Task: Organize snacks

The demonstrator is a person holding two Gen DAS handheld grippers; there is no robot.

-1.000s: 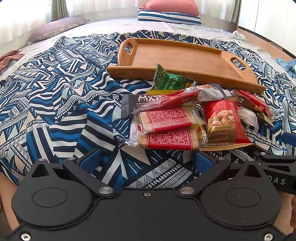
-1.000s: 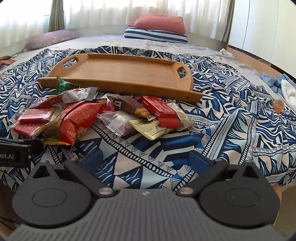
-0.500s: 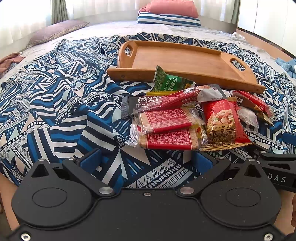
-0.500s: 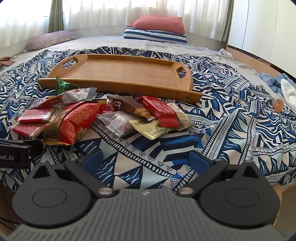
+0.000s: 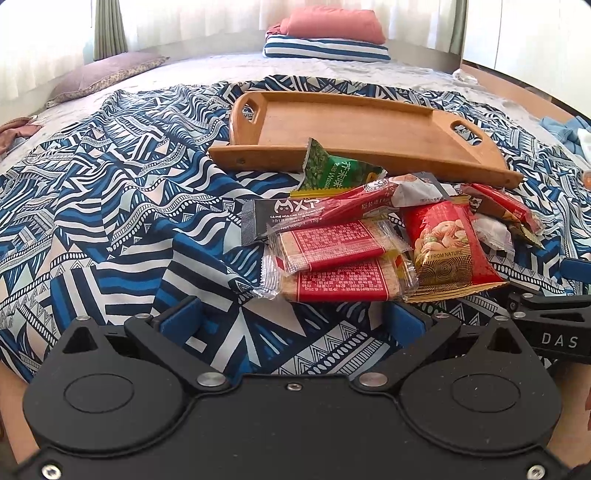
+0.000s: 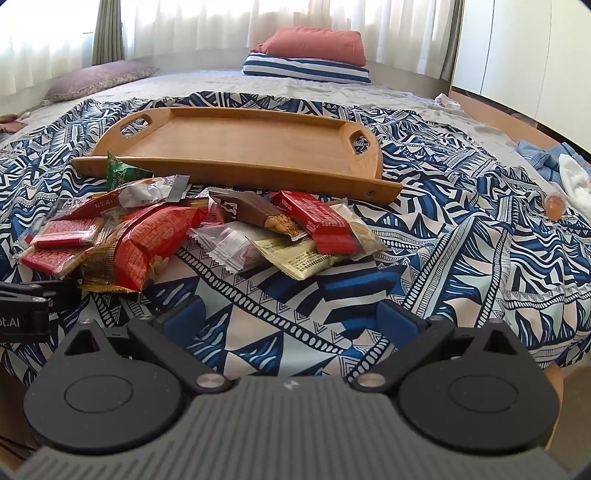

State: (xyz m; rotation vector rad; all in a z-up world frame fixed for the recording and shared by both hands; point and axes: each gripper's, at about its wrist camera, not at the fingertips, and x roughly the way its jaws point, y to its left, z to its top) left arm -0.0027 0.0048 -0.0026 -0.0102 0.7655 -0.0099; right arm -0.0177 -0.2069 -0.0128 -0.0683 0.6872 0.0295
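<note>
Wooden tray (image 5: pixel 354 125) empty; snack pile (image 5: pixel 373 243) lies just ahead of left gripper (image 5: pixel 291 321), bars crosswise. Right gripper (image 6: pixel 291 317) farther. Both spread, empty.

Bright daylight through blown-out curtains (image 6: pixel 258 22) — sharp focus, soft shadows, heavy fisheye bending at edges

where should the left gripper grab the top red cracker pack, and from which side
Grip the top red cracker pack across its short width near the left crimped end, coming from the near-left with the left gripper. That end overhangs the pack below; the nut bag crowds its right.
</note>
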